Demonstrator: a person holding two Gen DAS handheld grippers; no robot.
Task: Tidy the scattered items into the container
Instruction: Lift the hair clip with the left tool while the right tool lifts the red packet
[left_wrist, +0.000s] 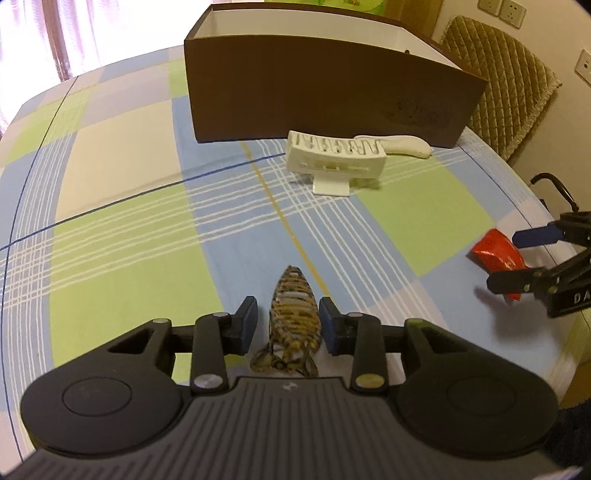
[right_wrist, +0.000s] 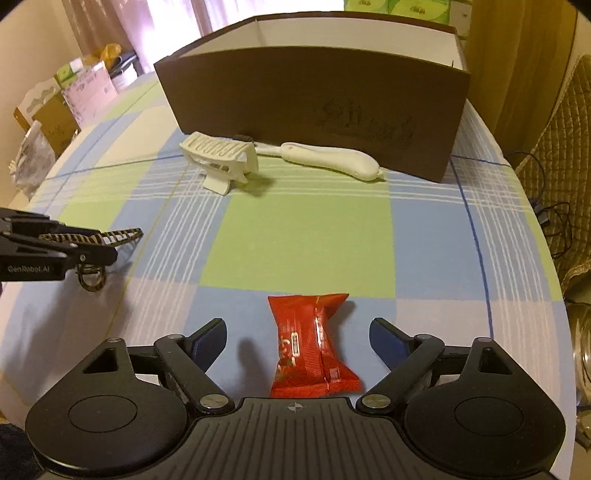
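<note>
On counter: left claw (left_wrist: 289, 325) apart, straddling striped clip (left_wrist: 293, 314); right claw (right_wrist: 297, 338) apart around red packet (right_wrist: 314, 347); slippery wrapper may squirt out.

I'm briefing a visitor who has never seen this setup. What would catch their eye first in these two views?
Probably the bright red snack packet, lying on the checked tablecloth between the open fingers of the right tool. Next, the tiger-striped hair clip between the left tool's pads, which look not yet closed on it. Behind both stands the big brown box, with a white brush lying along its near wall.
</note>
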